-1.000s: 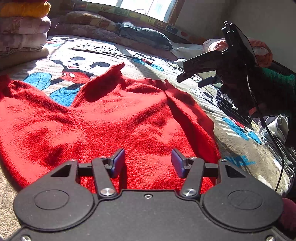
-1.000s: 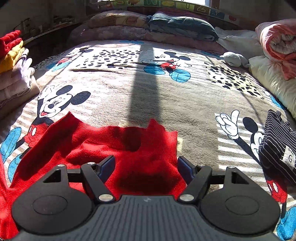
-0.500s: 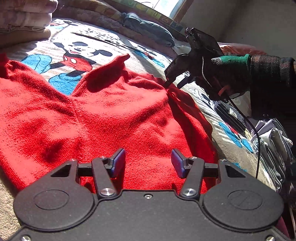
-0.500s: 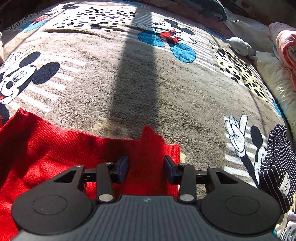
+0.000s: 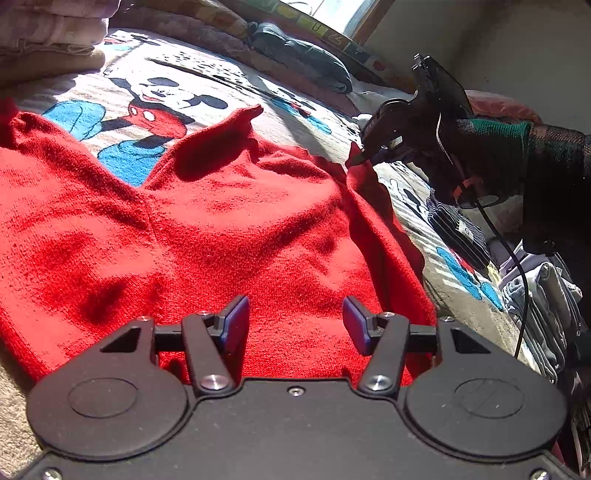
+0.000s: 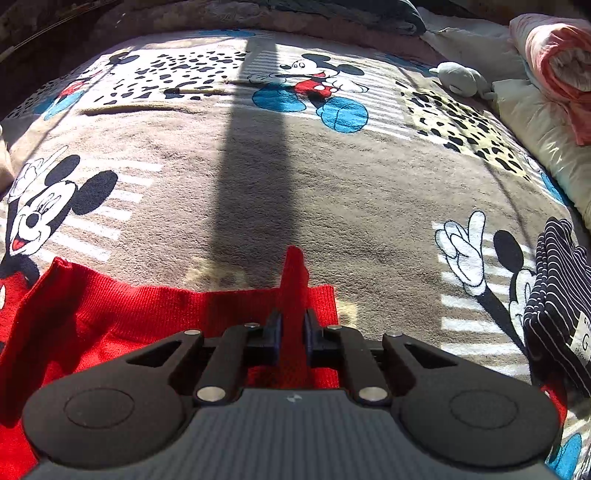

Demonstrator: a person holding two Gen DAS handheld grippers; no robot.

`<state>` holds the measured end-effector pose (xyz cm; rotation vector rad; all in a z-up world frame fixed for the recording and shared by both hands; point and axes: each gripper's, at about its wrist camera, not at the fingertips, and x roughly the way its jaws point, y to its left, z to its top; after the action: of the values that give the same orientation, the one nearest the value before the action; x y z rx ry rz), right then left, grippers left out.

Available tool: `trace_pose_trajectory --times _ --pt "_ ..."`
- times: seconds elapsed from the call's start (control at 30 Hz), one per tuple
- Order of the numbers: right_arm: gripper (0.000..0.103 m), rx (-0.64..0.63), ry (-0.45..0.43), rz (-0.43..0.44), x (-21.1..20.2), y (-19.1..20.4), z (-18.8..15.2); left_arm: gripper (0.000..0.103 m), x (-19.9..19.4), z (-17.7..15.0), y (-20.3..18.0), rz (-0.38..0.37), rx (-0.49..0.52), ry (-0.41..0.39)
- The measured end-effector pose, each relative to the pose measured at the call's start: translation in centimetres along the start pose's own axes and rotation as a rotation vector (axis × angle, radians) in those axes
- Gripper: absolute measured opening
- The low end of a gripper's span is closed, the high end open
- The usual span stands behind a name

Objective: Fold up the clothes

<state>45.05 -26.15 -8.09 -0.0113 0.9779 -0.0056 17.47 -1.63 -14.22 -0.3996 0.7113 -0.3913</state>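
A red knit sweater (image 5: 229, 221) lies spread on a bed with a cartoon-mouse blanket (image 6: 295, 177). My left gripper (image 5: 293, 325) hovers open over the sweater's near hem, nothing between its blue pads. In the left wrist view my right gripper (image 5: 360, 157), held by a gloved hand, pinches the sweater's far right corner. The right wrist view shows that gripper (image 6: 293, 334) shut on a raised fold of the red sweater (image 6: 293, 280) at its edge.
A folded dark striped garment (image 6: 557, 295) lies at the right on the blanket. Pillows and a rolled pink blanket (image 6: 554, 62) sit at the far right, with a small grey plush toy (image 6: 460, 79). Folded clothes (image 5: 48, 33) are stacked at the far left. A cable hangs from the right gripper.
My right gripper dropped to the sweater's far corner and closed on a fold of it, pulling it up. The left gripper stayed open over the hem.
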Motion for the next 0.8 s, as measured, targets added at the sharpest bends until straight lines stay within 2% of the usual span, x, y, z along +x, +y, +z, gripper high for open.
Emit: trace_pose_trajectory --times 0.3,0.37,0.53,0.8 --pt "0.012 0.311 -0.191 0.252 -6.3 -8.8 -3.2 0.057 0.0 -0.2 -0.3 0.01 0.017 -0.008" --pt "0.012 0.359 -0.241 0.3 -7.6 -11.0 -4.3 0.057 0.0 -0.3 -0.4 -0.016 0.007 -0.015" --pt "0.012 0.505 -0.337 0.384 -9.5 -16.5 -7.9 0.057 -0.2 -0.6 -1.6 -0.11 0.023 -0.029" --pt "0.012 0.726 -0.421 0.468 -9.5 -24.0 -15.2 0.057 0.0 -1.7 -4.4 -0.161 0.163 -0.029"
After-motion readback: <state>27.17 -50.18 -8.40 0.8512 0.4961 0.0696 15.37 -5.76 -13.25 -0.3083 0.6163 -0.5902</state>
